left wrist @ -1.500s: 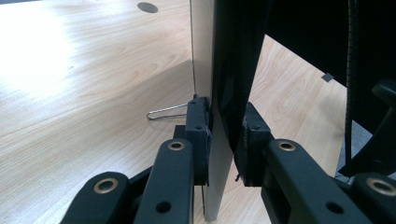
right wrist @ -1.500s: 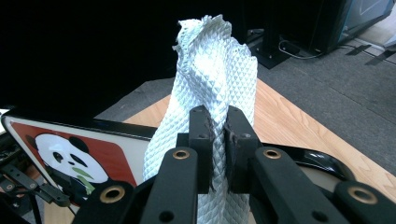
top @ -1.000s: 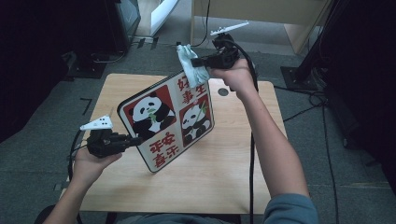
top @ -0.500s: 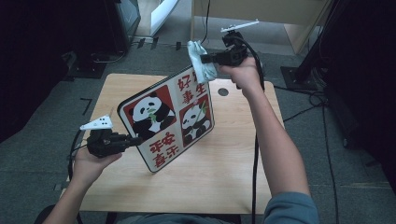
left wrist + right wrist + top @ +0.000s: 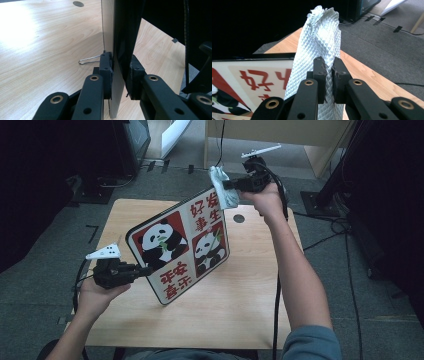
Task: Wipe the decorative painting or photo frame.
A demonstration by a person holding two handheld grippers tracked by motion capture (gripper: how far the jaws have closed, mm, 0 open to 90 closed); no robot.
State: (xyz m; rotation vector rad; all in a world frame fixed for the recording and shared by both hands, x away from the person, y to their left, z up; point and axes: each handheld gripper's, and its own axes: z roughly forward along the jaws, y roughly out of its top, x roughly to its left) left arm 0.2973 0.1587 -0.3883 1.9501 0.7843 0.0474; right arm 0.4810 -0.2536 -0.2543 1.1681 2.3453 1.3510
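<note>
A framed panda picture [image 5: 182,245] with red Chinese characters is held tilted above the wooden table [image 5: 240,310]. My left gripper [image 5: 146,270] is shut on its lower left edge; in the left gripper view the jaws pinch the picture's edge [image 5: 117,37], seen end on. My right gripper [image 5: 227,184] is shut on a white quilted cloth [image 5: 224,190] at the picture's top right corner. In the right gripper view the cloth [image 5: 319,42] rises bunched between the jaws, with the picture [image 5: 252,80] below and to the left.
The table has a round cable hole [image 5: 238,218] near its far edge. A wire loop [image 5: 88,60] lies on the wood behind the picture. Cables [image 5: 350,230] run over the grey floor at right; dark furniture [image 5: 50,165] stands at the far left.
My right gripper has moved with the cloth up and right along the picture's top corner. The left gripper and the picture have stayed put.
</note>
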